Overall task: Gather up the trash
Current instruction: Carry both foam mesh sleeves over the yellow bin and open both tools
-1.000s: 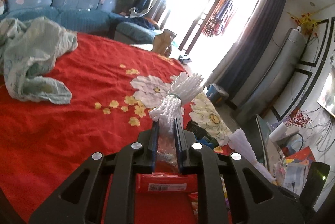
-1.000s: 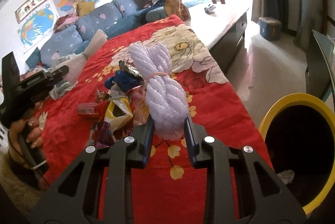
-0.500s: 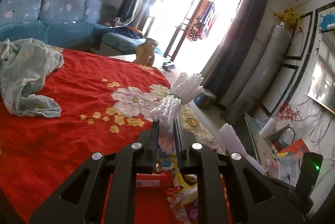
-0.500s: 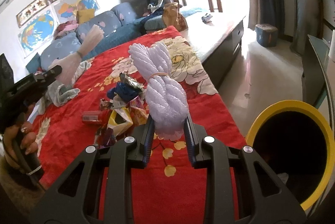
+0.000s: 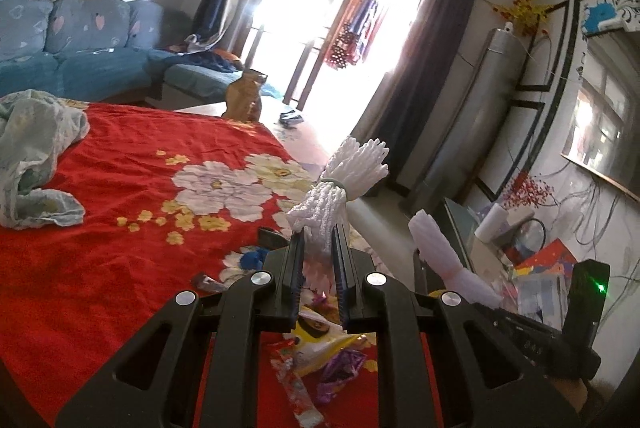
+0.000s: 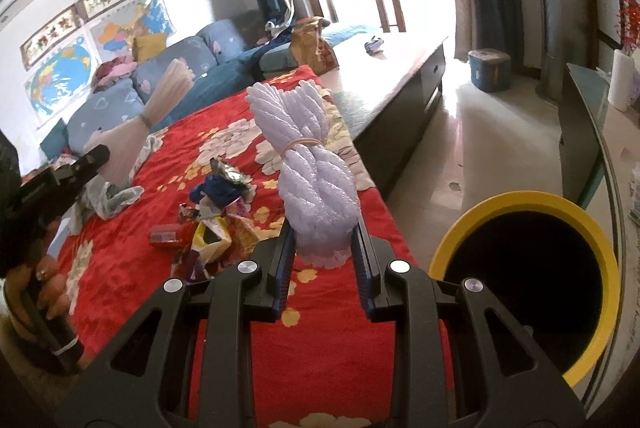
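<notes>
Yellow-rimmed bin looks dark inside; both grippers' fingers clamp foam bundles.

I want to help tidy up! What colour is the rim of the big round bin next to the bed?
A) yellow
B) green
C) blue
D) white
A: in the right wrist view the bin beside the red floral bedspread has a bright yellow rim around its dark inside.

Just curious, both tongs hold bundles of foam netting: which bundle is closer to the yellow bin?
The pale lilac foam bundle in the right tongs; the yellow bin gapes right beside it. The white bundle is in the left tongs, farther off.
</notes>
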### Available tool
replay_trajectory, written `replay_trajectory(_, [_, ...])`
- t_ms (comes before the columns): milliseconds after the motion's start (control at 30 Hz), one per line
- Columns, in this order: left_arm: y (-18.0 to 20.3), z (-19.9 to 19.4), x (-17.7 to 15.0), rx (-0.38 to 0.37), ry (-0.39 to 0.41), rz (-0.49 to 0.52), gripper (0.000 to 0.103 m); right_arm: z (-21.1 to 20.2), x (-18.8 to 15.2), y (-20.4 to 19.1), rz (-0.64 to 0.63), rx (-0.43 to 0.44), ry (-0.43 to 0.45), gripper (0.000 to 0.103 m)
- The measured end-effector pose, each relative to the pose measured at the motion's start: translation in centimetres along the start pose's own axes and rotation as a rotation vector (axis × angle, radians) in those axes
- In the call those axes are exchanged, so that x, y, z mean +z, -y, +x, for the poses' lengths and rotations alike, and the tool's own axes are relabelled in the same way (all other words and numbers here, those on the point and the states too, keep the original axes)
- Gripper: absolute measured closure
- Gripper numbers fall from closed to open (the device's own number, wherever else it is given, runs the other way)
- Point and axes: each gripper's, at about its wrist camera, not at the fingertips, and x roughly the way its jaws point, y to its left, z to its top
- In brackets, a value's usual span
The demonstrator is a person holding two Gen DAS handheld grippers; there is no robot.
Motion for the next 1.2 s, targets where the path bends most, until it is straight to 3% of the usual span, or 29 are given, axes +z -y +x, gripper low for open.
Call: replay_trajectory(1200, [8.1, 2.1, -3.9, -0.144, -0.113, 0.176, 0.089, -4.2, -0.9, 8.7, 0.163, -0.179, 0.064, 0.082])
